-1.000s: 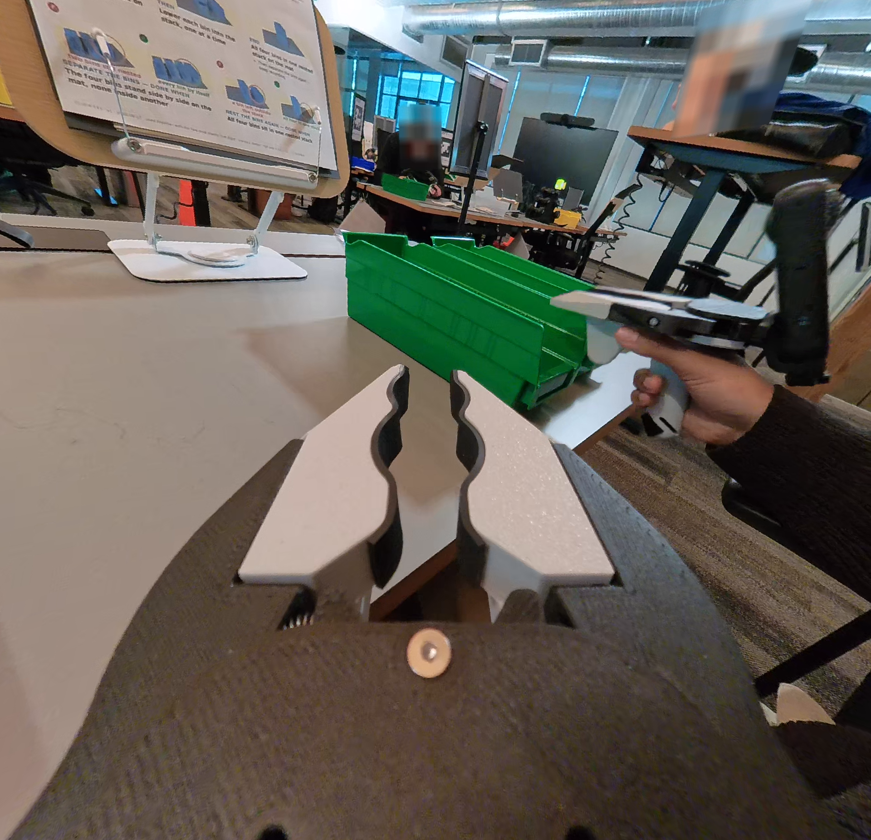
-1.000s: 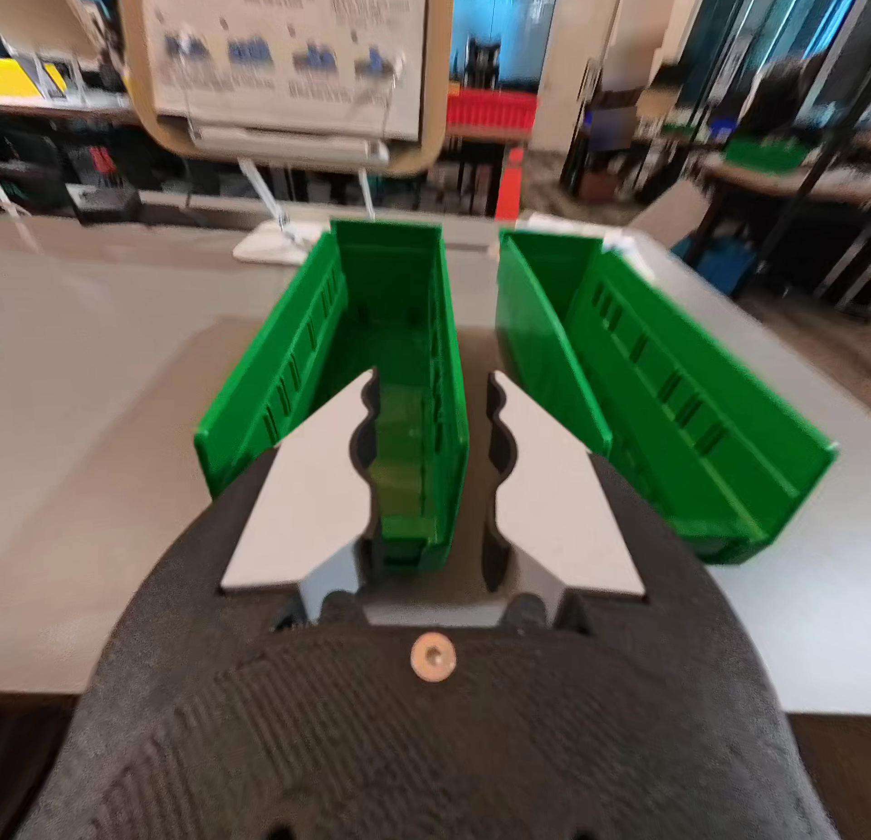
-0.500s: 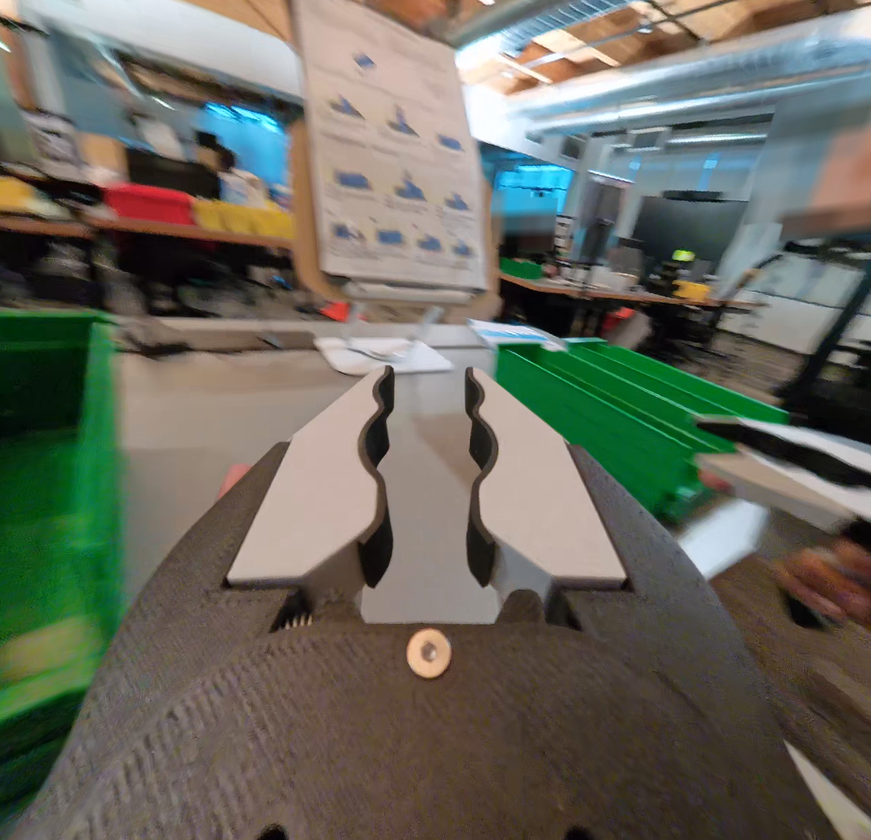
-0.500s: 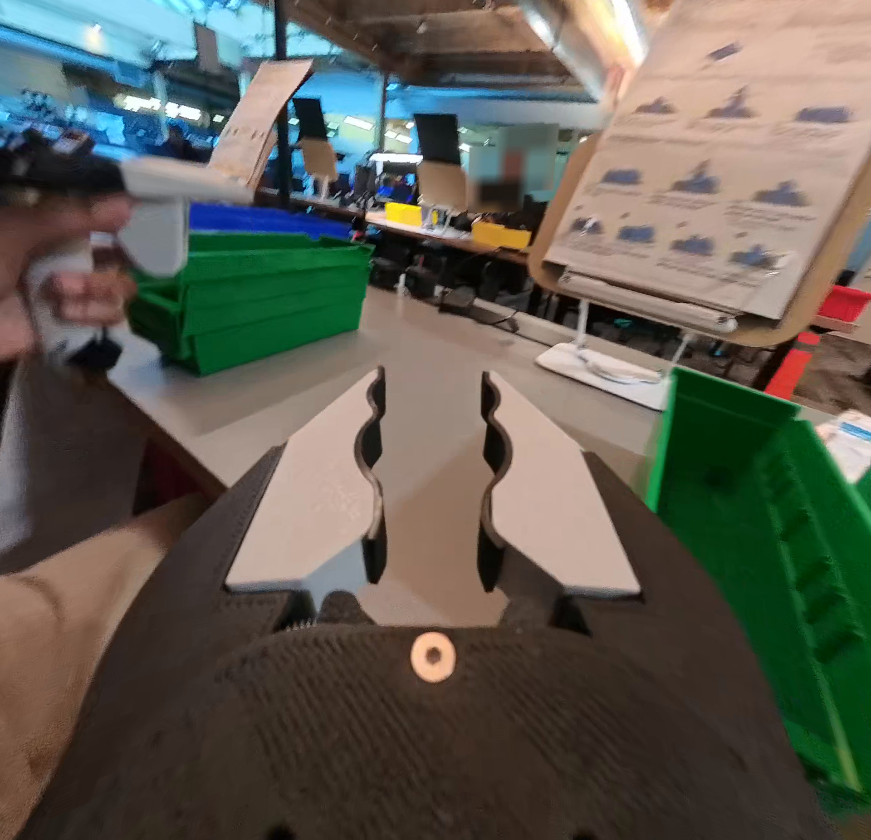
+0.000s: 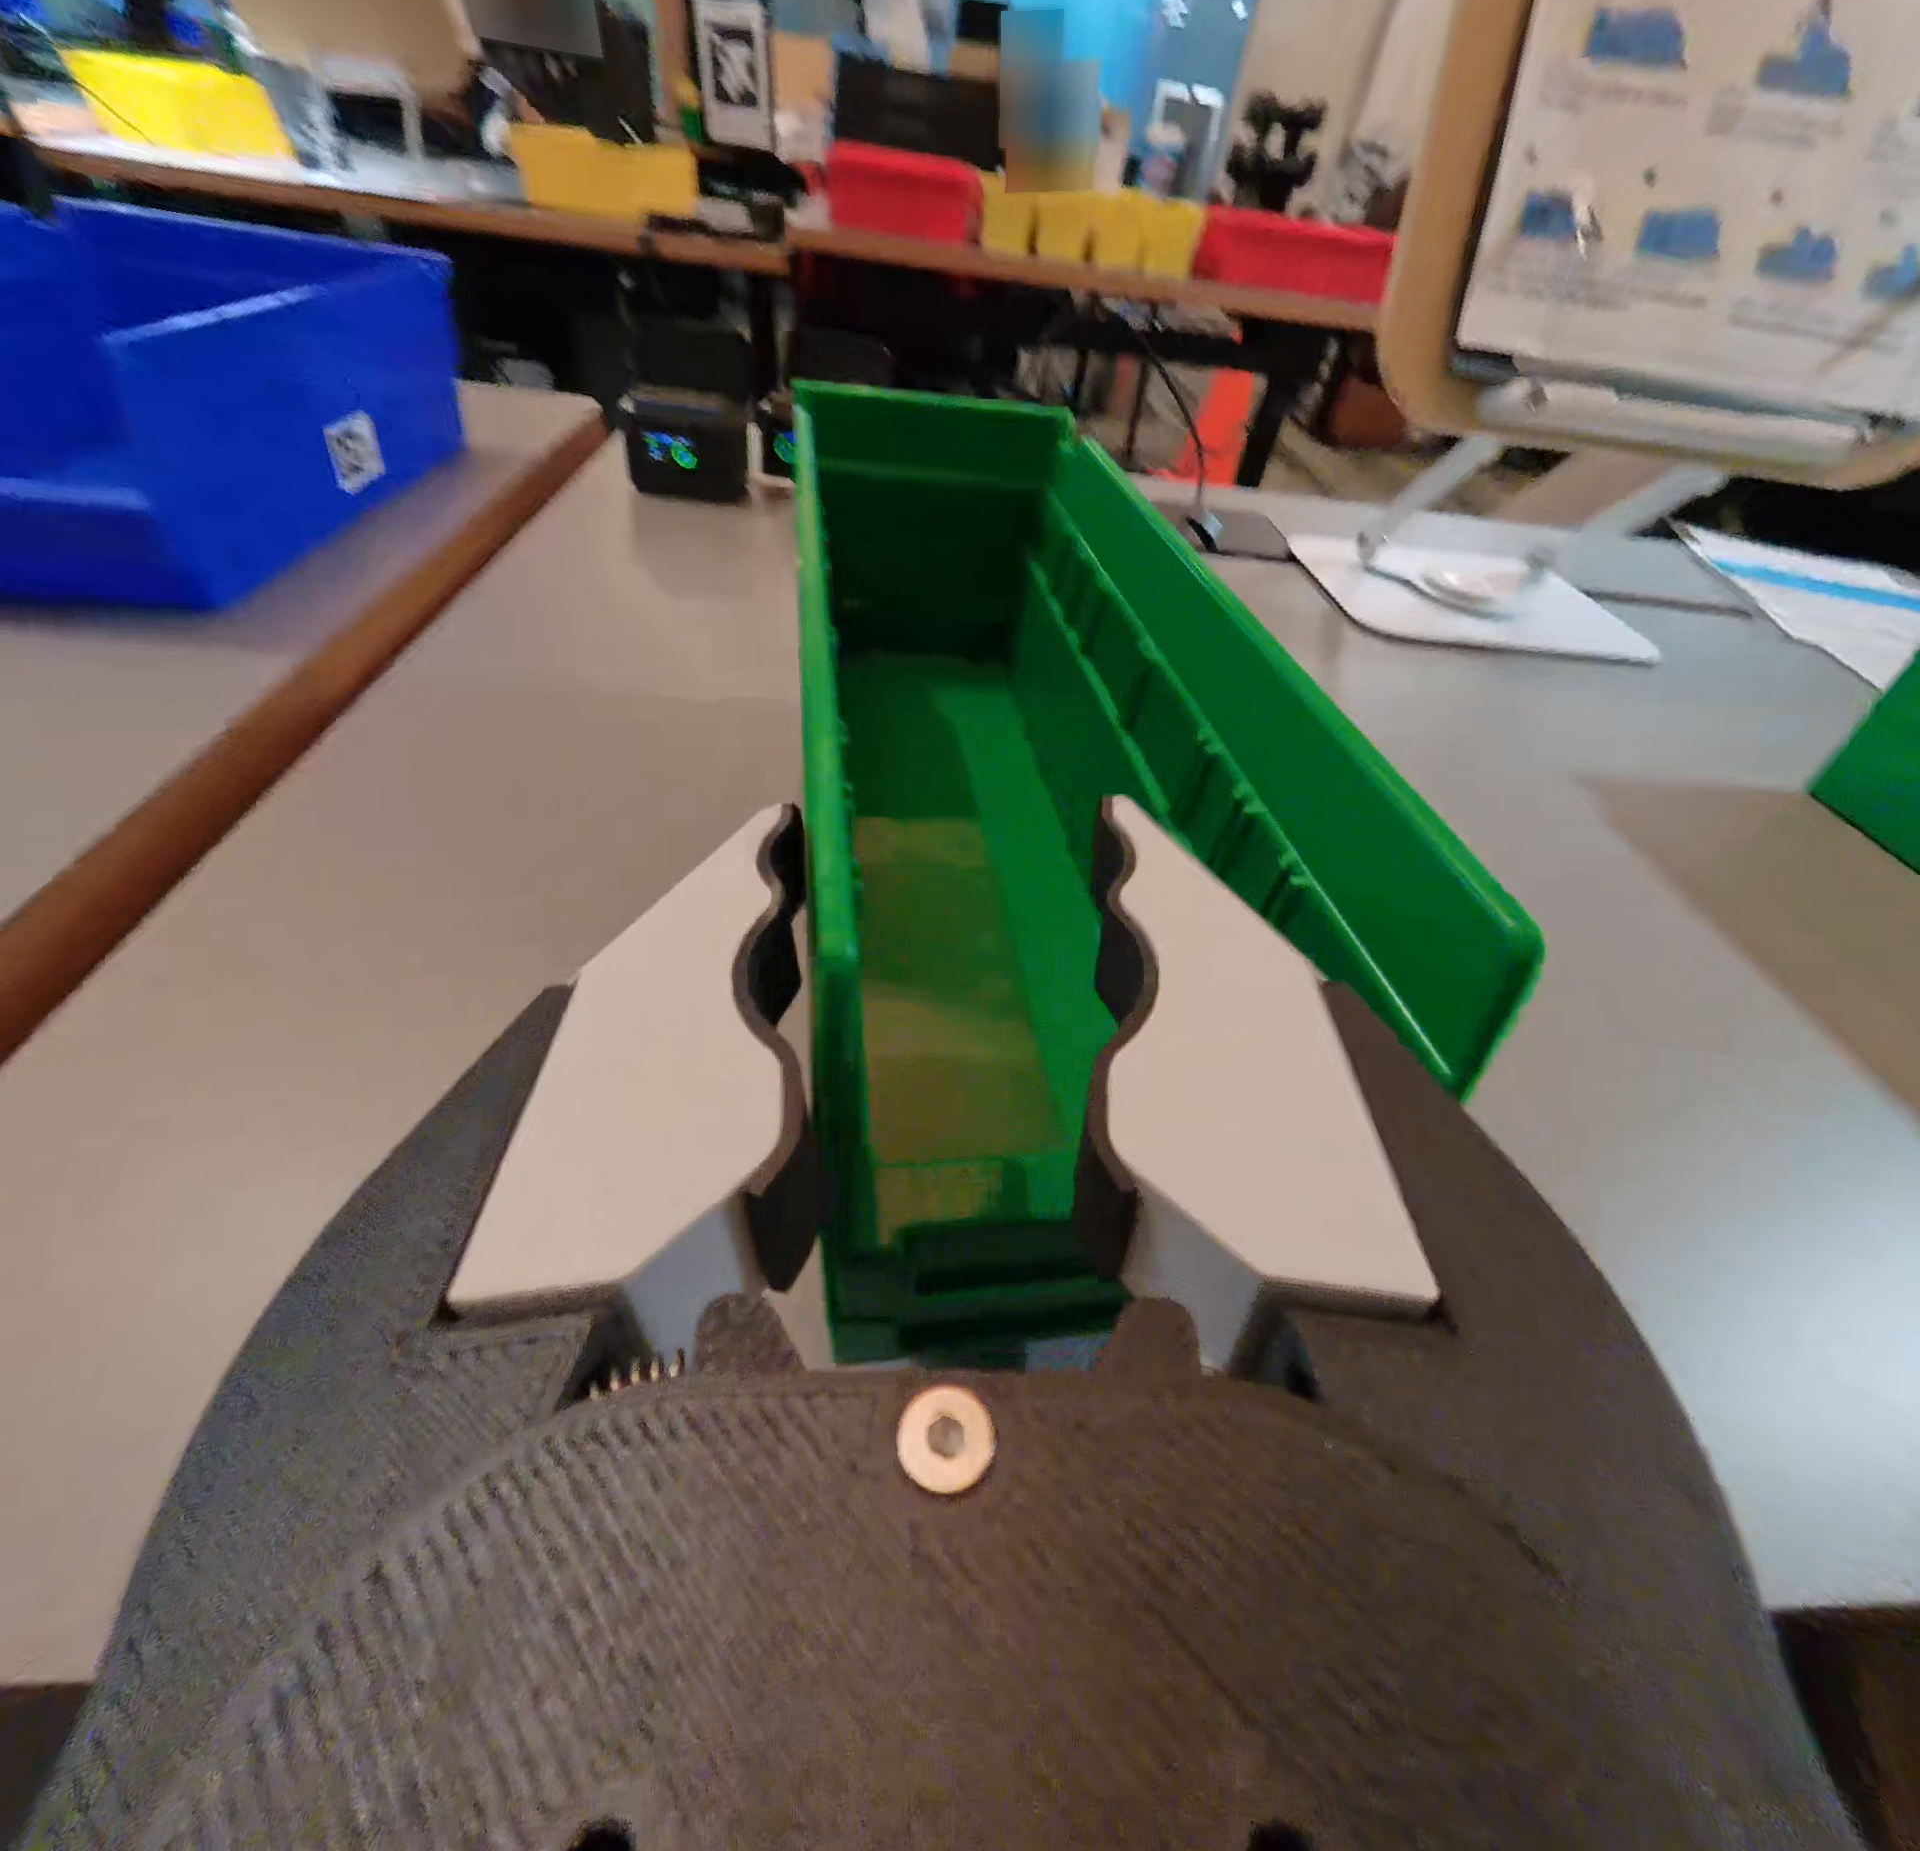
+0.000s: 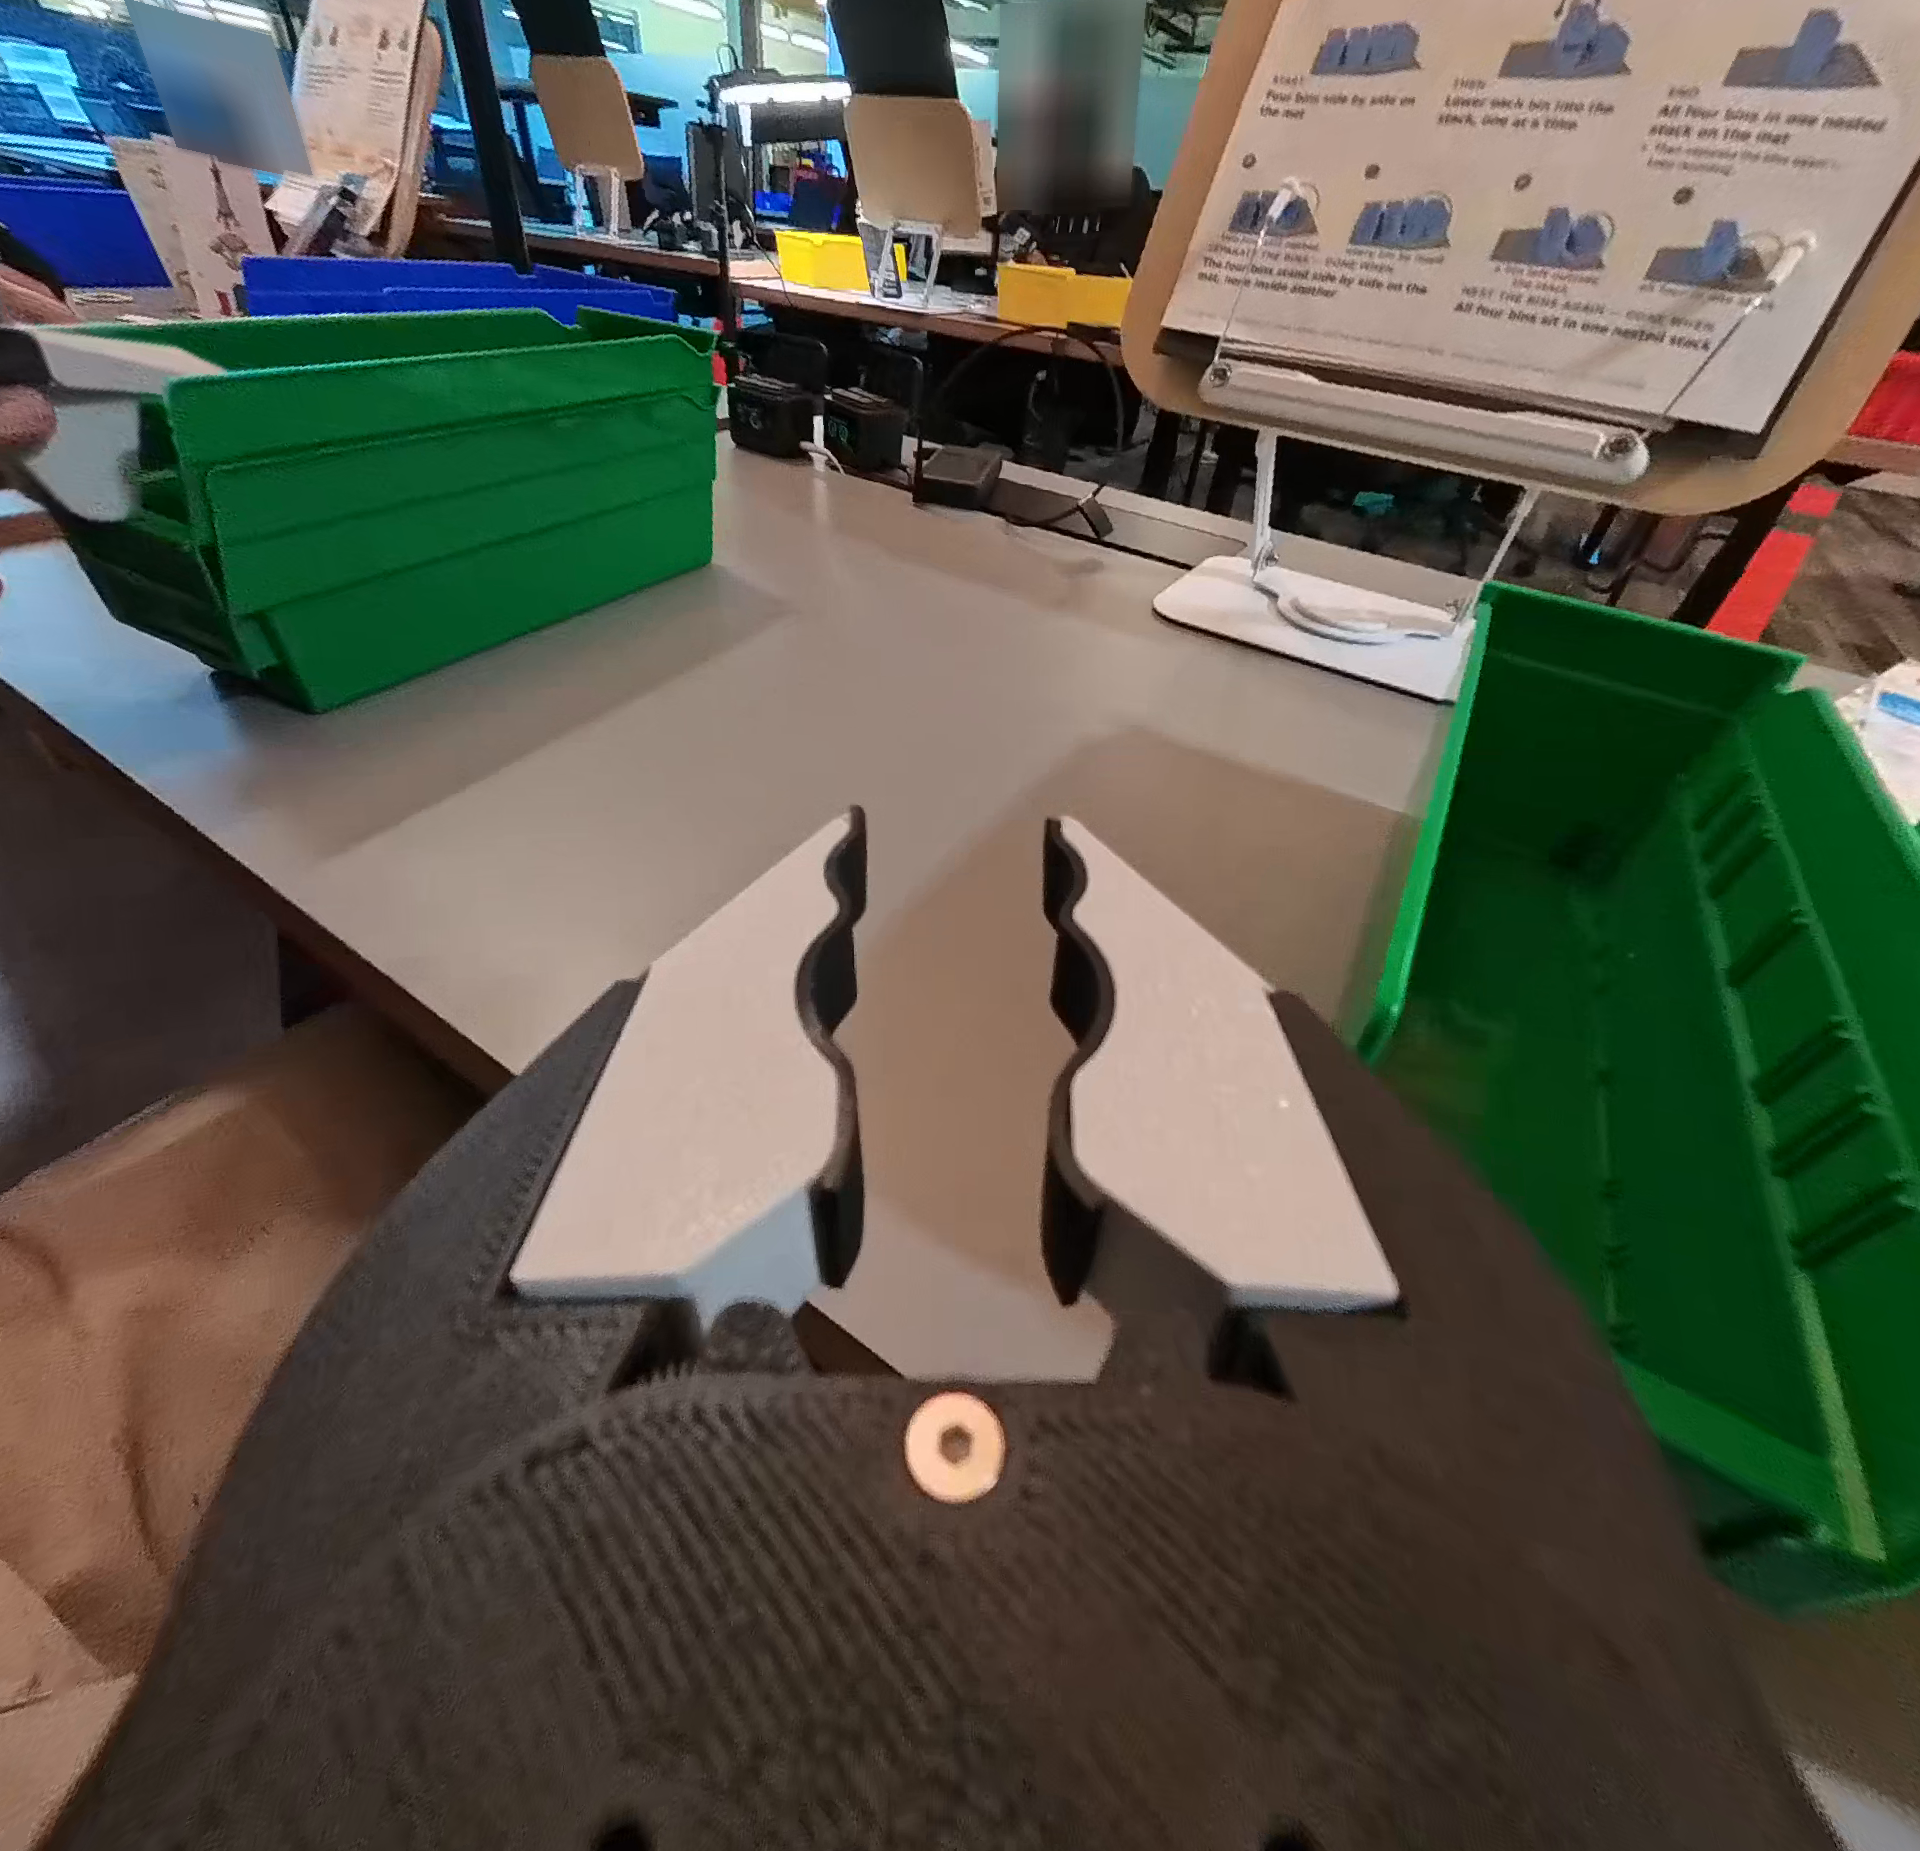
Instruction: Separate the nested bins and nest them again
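Left gripper [image 5: 948,1012] spread, straddling near end of green nested bins [image 5: 940,721], long axis toward 12 o'clock; right gripper [image 6: 951,1032] unclenched, empty, well apart.

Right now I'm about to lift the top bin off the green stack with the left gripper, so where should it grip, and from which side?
Grip the top bin's left long wall near its low front end, coming in from that end, one finger outside, one inside. The wall is thin and upright, and the open left gripper straddles it there.
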A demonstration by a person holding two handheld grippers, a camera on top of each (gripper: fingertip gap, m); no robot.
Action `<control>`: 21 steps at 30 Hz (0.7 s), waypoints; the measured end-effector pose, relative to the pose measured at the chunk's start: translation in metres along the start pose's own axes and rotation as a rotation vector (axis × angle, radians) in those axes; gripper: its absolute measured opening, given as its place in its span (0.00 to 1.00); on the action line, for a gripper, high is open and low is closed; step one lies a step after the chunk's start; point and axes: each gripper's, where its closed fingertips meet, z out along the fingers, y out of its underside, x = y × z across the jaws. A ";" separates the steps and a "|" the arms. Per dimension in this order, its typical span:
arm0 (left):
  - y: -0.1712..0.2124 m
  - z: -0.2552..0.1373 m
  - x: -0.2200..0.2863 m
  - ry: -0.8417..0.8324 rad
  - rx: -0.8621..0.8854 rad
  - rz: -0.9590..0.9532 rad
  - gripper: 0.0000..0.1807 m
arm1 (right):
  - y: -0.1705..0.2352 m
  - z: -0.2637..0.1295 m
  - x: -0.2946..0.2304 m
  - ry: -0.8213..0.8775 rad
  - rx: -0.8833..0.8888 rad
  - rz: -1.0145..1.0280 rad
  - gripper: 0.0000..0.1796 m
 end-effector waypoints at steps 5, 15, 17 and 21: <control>-0.008 -0.005 -0.012 -0.083 0.056 0.048 0.09 | 0.003 0.000 -0.001 0.000 -0.014 -0.020 0.18; -0.016 -0.010 -0.022 -0.068 0.084 0.018 0.00 | 0.005 0.001 0.001 0.024 -0.030 -0.045 0.17; -0.023 -0.014 -0.024 -0.067 0.122 -0.003 0.00 | 0.005 0.001 0.001 0.025 -0.032 -0.045 0.17; -0.024 -0.016 -0.026 -0.026 0.131 -0.159 0.00 | 0.005 0.001 0.001 0.026 -0.033 -0.048 0.17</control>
